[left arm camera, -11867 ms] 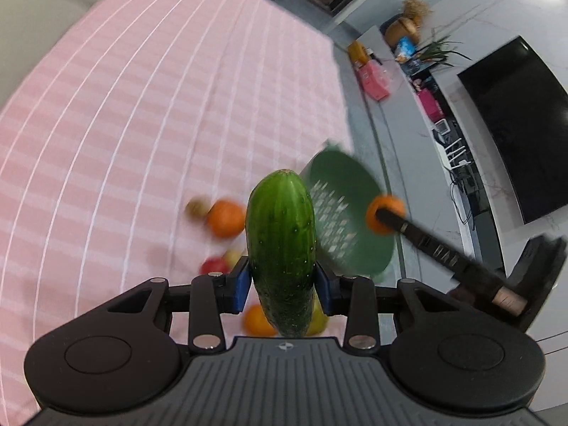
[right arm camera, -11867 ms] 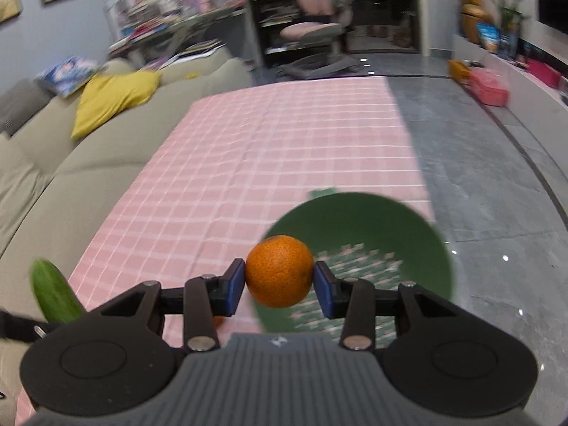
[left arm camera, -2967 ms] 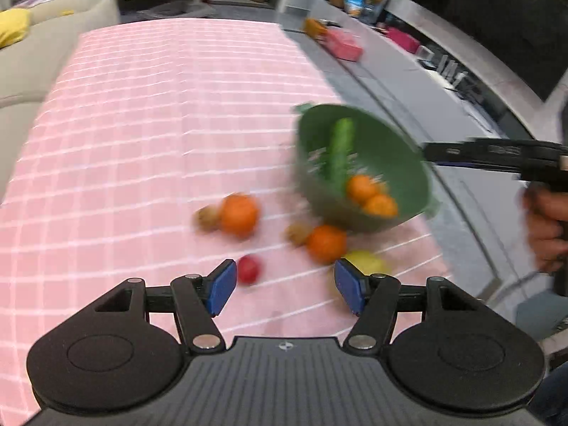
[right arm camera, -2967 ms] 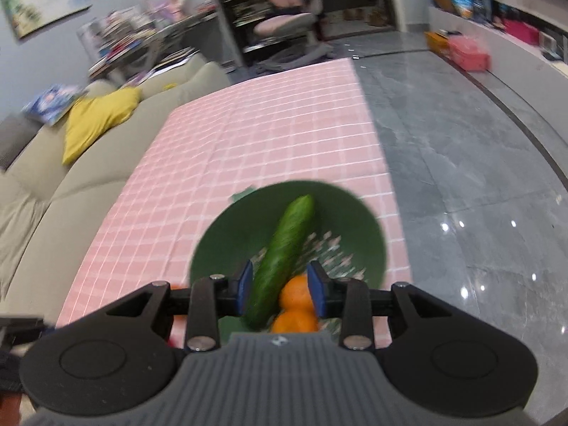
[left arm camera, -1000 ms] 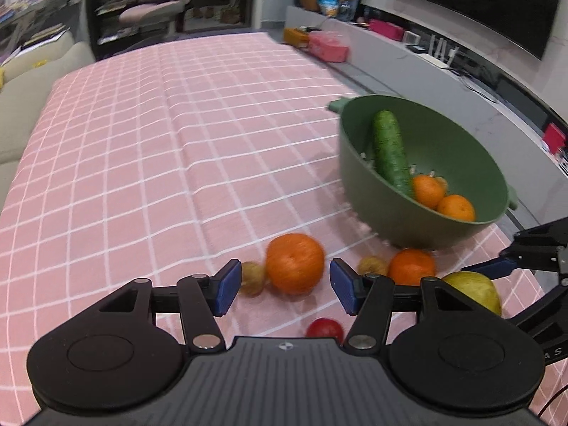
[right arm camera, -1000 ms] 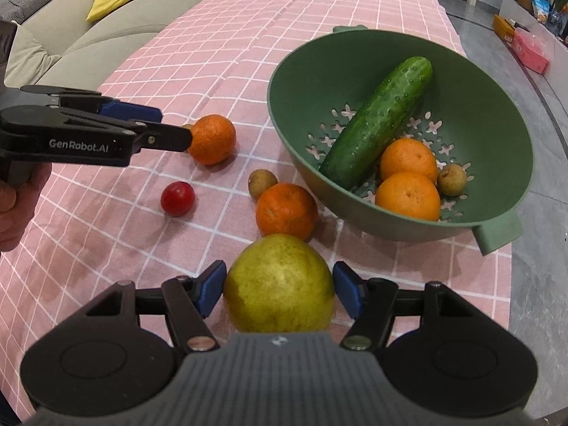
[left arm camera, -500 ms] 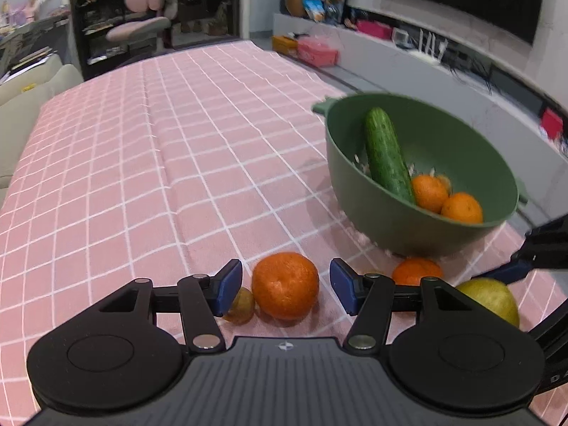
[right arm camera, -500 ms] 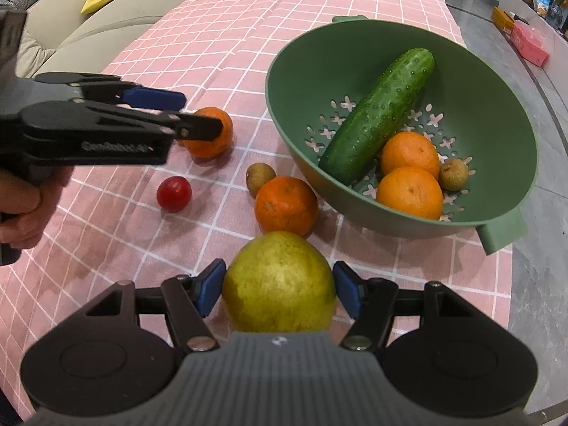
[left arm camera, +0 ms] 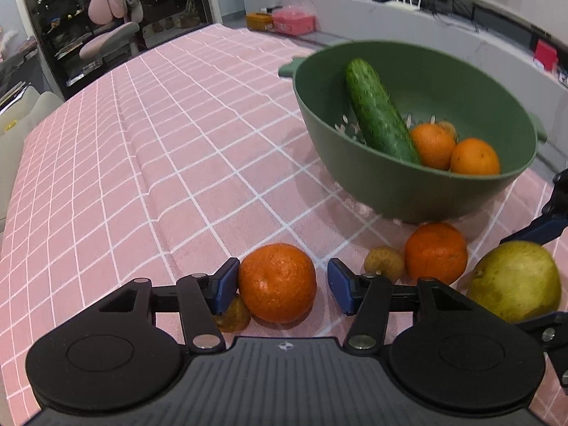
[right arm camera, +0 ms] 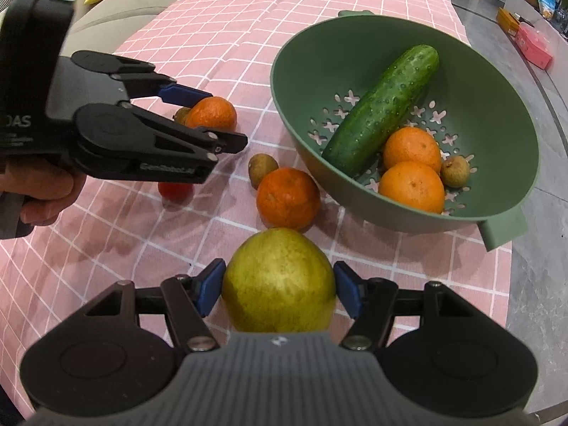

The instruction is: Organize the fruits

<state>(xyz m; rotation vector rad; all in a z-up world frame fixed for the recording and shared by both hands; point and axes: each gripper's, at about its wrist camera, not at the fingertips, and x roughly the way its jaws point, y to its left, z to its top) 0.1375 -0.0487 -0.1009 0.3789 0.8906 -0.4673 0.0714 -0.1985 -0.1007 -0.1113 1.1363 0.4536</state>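
Jaws first: your left gripper (left arm camera: 282, 285) has its jaws spread around the nearest tangerine (left arm camera: 277, 282) — one pad looks to be touching the peel, the other stands a little off, so nothing is clamped yet. Your right gripper (right arm camera: 278, 293) likewise brackets the pear (right arm camera: 279, 282), jaws apart, pads just beside its flanks; whether they press it I cannot tell. Both fruits sit on the counter (left arm camera: 142, 163), on its pink checked cloth. Judging by what lies where, you are roughly halfway: the green colander (right arm camera: 504, 113) already holds the cucumber (right arm camera: 383, 110), two oranges (right arm camera: 411, 167) and a small brown longan (right arm camera: 455, 170), while outside it remain the tangerine and pear you are on, a second tangerine (right arm camera: 288, 198) close against the colander wall, two more longans (right arm camera: 262, 168), one tucked behind your left pad, and a red cherry tomato (right arm camera: 174, 190) half hidden under the left gripper in the right wrist view. As for room, the loose fruit is crowded — the second tangerine is just beyond the pear, so a straight lift looks safer than a sideways drag. The colander's open mouth has space on the near side of the cucumber. Mind the counter's right edge: the colander's handle tab (right arm camera: 502, 229) sits near it, with grey floor (right arm camera: 539, 284) beyond.
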